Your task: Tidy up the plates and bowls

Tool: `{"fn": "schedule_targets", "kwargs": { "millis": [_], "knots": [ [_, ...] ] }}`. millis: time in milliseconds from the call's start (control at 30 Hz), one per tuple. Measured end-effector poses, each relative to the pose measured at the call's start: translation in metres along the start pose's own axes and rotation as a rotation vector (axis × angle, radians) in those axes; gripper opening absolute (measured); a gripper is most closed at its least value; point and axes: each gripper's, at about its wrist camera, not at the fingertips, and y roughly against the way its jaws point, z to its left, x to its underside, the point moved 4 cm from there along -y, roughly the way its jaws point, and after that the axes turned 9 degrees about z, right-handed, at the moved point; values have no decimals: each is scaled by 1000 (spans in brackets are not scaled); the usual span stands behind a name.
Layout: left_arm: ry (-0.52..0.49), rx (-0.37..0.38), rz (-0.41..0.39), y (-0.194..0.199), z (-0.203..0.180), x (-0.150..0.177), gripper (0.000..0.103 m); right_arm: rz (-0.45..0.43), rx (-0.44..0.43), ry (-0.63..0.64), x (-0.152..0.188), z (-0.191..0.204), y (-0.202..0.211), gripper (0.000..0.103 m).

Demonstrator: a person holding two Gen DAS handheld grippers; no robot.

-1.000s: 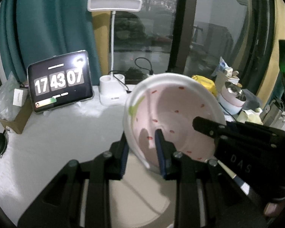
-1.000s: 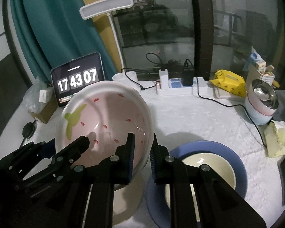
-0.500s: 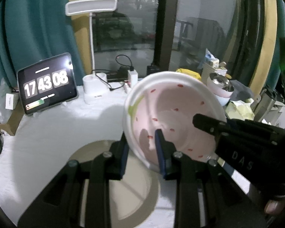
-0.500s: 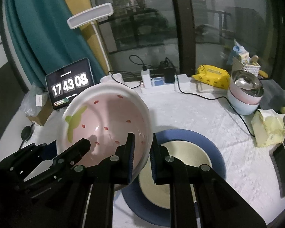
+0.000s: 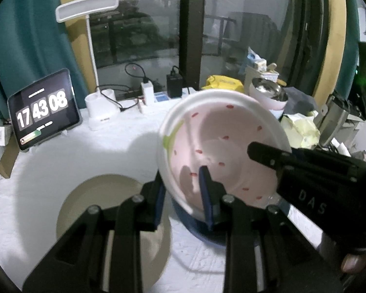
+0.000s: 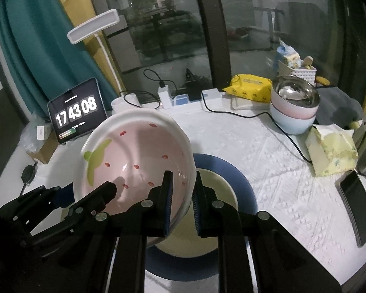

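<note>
The white-clothed table [image 6: 268,171] bears a blue plate [image 6: 241,183], tablet [image 6: 76,114] and, seemingly, a tan plate [image 5: 97,195].

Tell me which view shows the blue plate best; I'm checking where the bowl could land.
The right wrist view: the blue plate shows most of its rim, a cream plate on it. The left wrist view shows only a sliver under the bowl.

Left gripper [image 5: 183,193] angles downward, fingers [image 5: 206,190] pinched on the bowl [image 5: 222,146] rim. Right gripper [image 6: 181,200] tilts down likewise, clamping the opposite rim, bowl tipped between them.
</note>
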Motion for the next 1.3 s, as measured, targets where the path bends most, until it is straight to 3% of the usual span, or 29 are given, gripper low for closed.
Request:
{"fn": "schedule_targets", "kwargs": {
  "millis": [533, 1300],
  "knots": [
    [-32, -8, 68, -28, -29, 15, 27, 52, 12, -37, 26, -33, -19, 16],
    [-27, -14, 134, -51, -29, 25, 28, 97, 31, -48, 31, -39, -36, 17]
  ]
}}
